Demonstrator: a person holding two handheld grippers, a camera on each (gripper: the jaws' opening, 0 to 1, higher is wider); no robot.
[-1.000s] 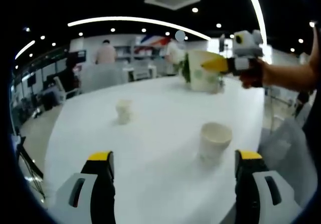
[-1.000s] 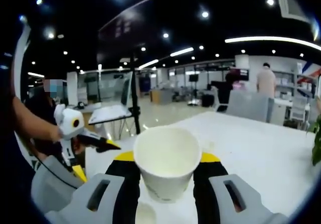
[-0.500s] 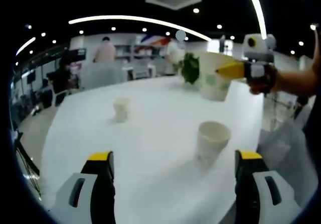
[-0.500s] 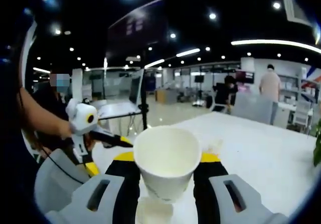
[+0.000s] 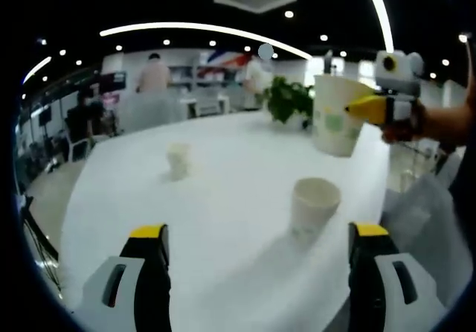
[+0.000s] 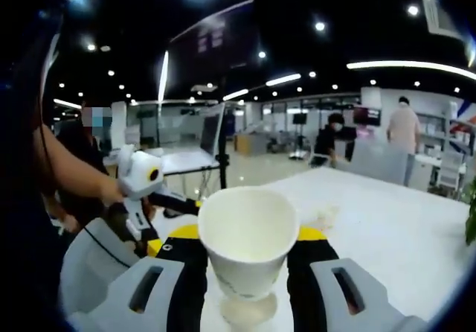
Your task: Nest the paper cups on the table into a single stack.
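Right tongs (image 6: 248, 261) pinch a raised paper cup (image 6: 247, 239); left tongs (image 5: 256, 254) spread low.

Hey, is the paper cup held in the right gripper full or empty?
Empty. The right gripper view looks into the held cup, showing only its bare white inside.

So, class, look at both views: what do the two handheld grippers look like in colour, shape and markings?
The left gripper has two blocky black jaws capped with yellow tips, mounted on pale grey housings with dark slots. The right gripper is built alike: black jaws, yellow tips, grey slotted housings. Seen from the left gripper view, the right gripper's side is yellow, with a white-grey body. A thin dark cable trails from the left gripper in the right gripper view.
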